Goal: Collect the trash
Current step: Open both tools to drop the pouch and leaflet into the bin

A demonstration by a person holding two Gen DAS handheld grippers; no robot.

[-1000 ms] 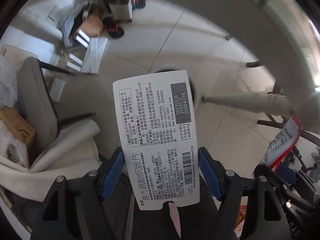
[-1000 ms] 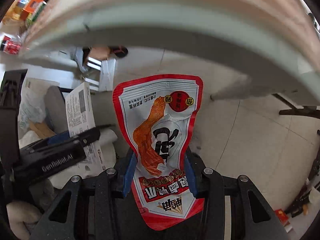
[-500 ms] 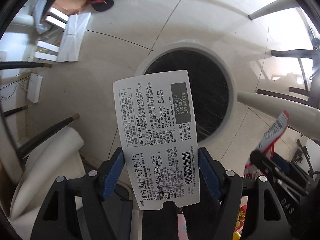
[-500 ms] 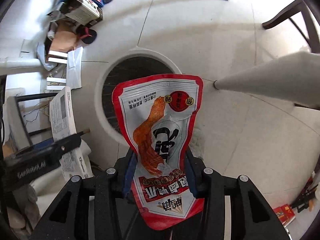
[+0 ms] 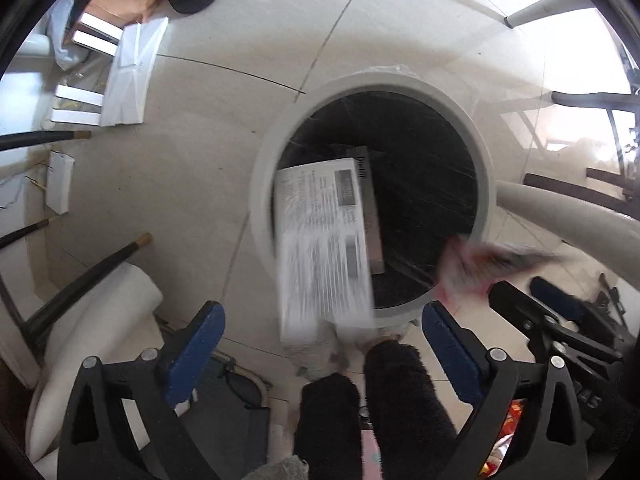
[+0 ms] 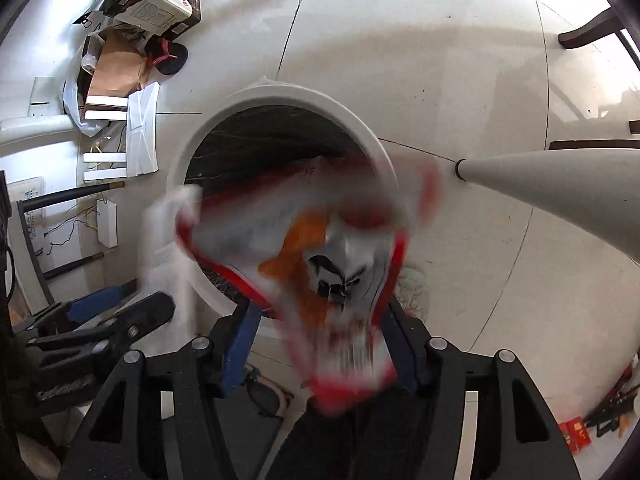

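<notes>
A round white trash bin (image 5: 486,168) with a black liner stands on the floor below both grippers; it also shows in the right wrist view (image 6: 276,94). My left gripper (image 5: 320,344) is open, and the white medicine box (image 5: 324,244) is blurred, falling over the bin's near rim. My right gripper (image 6: 320,348) has its jaws spread a little, and the red and white snack packet (image 6: 332,276) is blurred, tumbling between and above the fingers toward the bin. The right gripper and packet show at the right of the left wrist view (image 5: 472,256).
A white table leg (image 6: 560,188) slants in at the right. Cardboard, boxes and a black slipper (image 6: 166,56) lie on the tiled floor at far left. Dark chair legs (image 5: 88,264) and white cloth sit at near left. My legs (image 5: 360,412) are below.
Both grippers have opened over the bin. The medicine box has left the left gripper and is dropping into the bin; the snack packet is slipping out of the right gripper.
</notes>
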